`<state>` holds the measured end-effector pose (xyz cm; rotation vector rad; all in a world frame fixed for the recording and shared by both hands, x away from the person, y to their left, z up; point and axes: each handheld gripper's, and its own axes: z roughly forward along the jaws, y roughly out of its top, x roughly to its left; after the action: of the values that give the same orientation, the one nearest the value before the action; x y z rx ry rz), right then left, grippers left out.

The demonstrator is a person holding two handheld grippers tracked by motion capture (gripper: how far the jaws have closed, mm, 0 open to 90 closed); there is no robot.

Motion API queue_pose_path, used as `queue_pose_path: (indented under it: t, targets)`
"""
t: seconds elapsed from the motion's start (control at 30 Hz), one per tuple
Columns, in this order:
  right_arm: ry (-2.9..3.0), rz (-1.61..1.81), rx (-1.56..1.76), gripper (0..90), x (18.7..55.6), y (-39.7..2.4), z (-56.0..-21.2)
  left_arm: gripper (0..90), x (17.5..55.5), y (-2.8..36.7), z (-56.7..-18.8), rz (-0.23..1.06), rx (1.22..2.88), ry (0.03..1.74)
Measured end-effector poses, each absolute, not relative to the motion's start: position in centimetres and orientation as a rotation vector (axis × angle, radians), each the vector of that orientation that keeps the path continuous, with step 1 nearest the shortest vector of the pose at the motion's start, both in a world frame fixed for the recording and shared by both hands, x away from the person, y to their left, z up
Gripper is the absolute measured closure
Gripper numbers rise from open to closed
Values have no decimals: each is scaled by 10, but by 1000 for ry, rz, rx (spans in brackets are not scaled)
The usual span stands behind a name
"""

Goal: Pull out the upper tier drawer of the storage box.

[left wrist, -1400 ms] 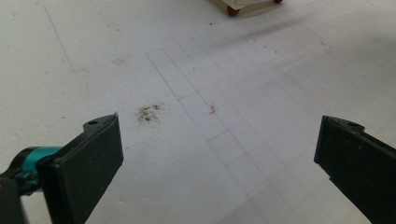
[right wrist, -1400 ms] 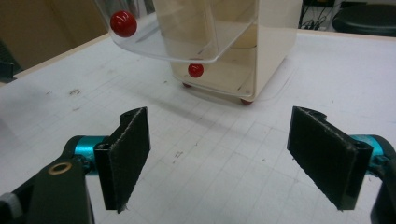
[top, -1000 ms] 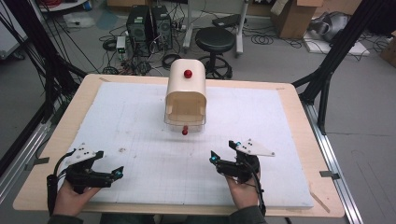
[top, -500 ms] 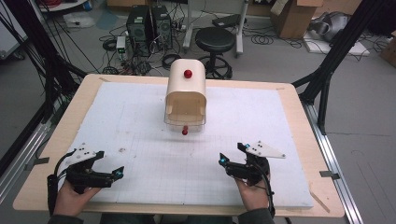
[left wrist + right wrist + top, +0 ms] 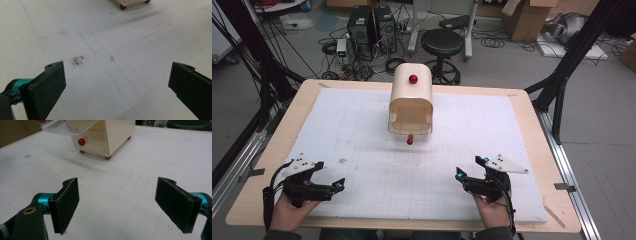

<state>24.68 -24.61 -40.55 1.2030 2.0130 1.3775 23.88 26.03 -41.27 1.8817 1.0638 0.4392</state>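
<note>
Both pairs of jaws stand released, with nothing between them. The left gripper (image 5: 324, 186) rests low over the near left of the white mat (image 5: 362, 135) on the bench (image 5: 307, 95); the right gripper (image 5: 472, 172) sits at the near right. The cream bread box (image 5: 411, 100), with a red knob (image 5: 413, 79) on top and a clear flap (image 5: 65, 128) raised at its front, stands on red feet (image 5: 107, 157) at mid-bench toward the far edge, well apart from both grippers.
</note>
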Motion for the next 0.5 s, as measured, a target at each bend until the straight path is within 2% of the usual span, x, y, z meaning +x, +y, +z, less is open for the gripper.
queue_pose_path:
  t: [0.5]
  targets:
    - [2014, 1330, 1206, 151, 236, -264, -412, 17, 238, 263, -411, 428, 1862, 1065]
